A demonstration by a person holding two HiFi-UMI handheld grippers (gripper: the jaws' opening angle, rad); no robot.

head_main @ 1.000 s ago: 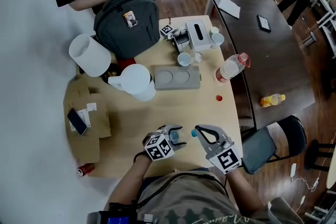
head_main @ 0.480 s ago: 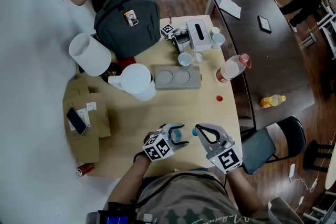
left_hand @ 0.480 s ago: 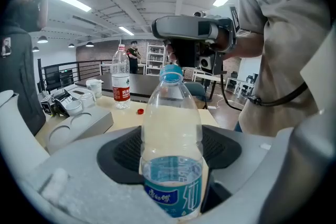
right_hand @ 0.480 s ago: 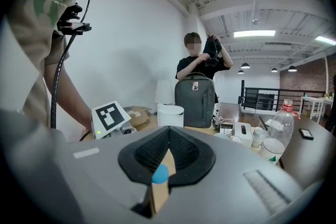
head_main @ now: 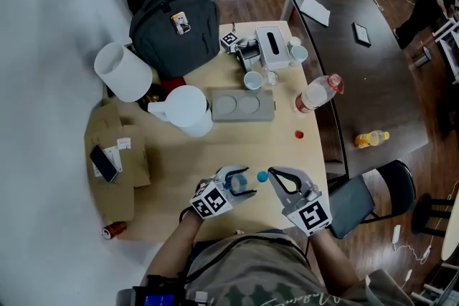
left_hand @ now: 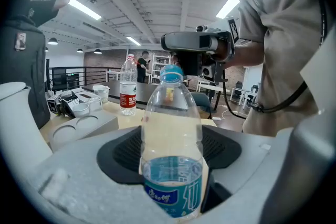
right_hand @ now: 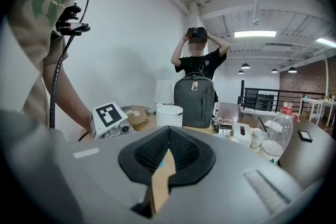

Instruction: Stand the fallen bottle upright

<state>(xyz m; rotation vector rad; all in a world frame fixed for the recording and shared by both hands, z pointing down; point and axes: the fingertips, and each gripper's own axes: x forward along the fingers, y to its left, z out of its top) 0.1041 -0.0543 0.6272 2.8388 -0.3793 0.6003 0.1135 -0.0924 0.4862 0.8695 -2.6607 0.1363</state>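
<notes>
The left gripper (head_main: pixel 242 181) has its jaws clamped on the lower body of a small clear bottle (left_hand: pixel 170 149), held over the near edge of the table (head_main: pixel 265 143). Its blue cap (head_main: pixel 262 176) points right, just beside the tips of the right gripper (head_main: pixel 275 176), whose jaws are pressed together with nothing between them. A bigger bottle (head_main: pixel 315 92) stands at the table's far right edge.
</notes>
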